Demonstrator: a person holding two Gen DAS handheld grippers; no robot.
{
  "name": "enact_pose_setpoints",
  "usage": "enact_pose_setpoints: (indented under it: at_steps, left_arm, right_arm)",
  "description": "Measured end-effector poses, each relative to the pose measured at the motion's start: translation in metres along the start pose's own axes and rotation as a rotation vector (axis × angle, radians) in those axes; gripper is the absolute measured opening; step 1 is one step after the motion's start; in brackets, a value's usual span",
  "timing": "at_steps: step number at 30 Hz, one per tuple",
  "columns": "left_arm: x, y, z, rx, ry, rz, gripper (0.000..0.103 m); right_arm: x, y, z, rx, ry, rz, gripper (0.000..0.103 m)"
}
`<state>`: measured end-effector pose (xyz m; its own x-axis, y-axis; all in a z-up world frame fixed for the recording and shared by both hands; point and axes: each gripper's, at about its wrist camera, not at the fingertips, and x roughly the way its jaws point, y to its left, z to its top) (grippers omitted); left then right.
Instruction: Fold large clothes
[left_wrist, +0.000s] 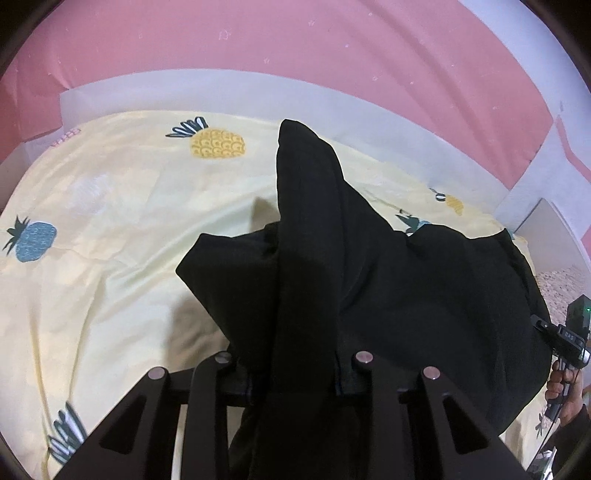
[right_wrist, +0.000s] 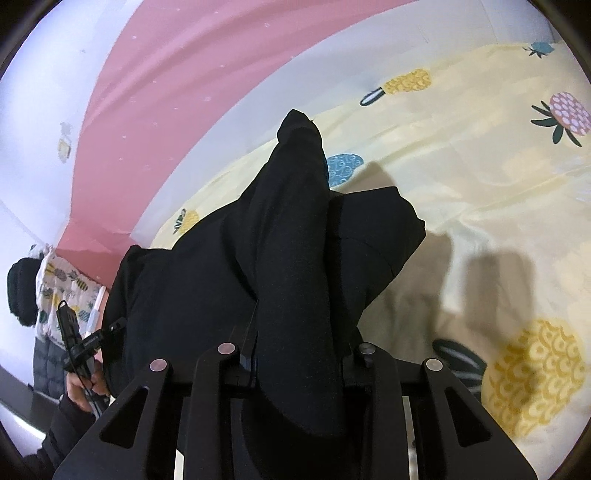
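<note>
A large black garment (left_wrist: 406, 295) is held up above the bed, hanging between both grippers. In the left wrist view my left gripper (left_wrist: 295, 376) is shut on a bunched edge of the black garment, which drapes over the fingers and hides their tips. In the right wrist view my right gripper (right_wrist: 299, 369) is shut on another bunched edge of the same garment (right_wrist: 207, 280); its fingertips are hidden too. The right gripper and its hand show at the far right of the left view (left_wrist: 569, 343); the left gripper and hand show at the lower left of the right view (right_wrist: 81, 350).
A pale yellow bedsheet (left_wrist: 110, 266) with pineapple prints covers the bed below, also seen in the right view (right_wrist: 498, 177). A white and pink wall (left_wrist: 295, 44) runs behind the bed. A patterned pillow or quilt (right_wrist: 62, 291) lies at the left.
</note>
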<state>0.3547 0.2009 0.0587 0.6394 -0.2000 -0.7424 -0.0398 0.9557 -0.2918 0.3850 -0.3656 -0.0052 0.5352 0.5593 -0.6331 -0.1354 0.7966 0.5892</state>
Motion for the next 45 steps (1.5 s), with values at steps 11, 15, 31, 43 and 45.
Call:
enact_pose_setpoints:
  at_steps: [11,15,31,43,45]
  left_arm:
    - [-0.066,-0.007,-0.031,0.003,-0.023,-0.022,0.029]
    - [-0.082,-0.014,-0.045,0.005,-0.034,-0.034,0.029]
    - [-0.082,-0.003,-0.135,0.003,0.03,-0.056,0.03]
    - [-0.04,0.021,-0.173,-0.076,0.075,-0.039,0.044]
    - [-0.04,0.023,-0.174,-0.088,0.079,-0.04,0.05]
  right_arm:
    - [-0.055,0.024,-0.038,-0.026,-0.019,0.024,0.028]
    - [-0.073,0.026,-0.052,-0.022,-0.029,0.032,0.028]
    - [-0.082,-0.019,-0.129,0.084,0.044,0.016,0.029]
    - [-0.055,-0.063,-0.148,0.177,0.106,-0.012,0.052]
    - [-0.055,-0.065,-0.148,0.186,0.11,-0.032,0.06]
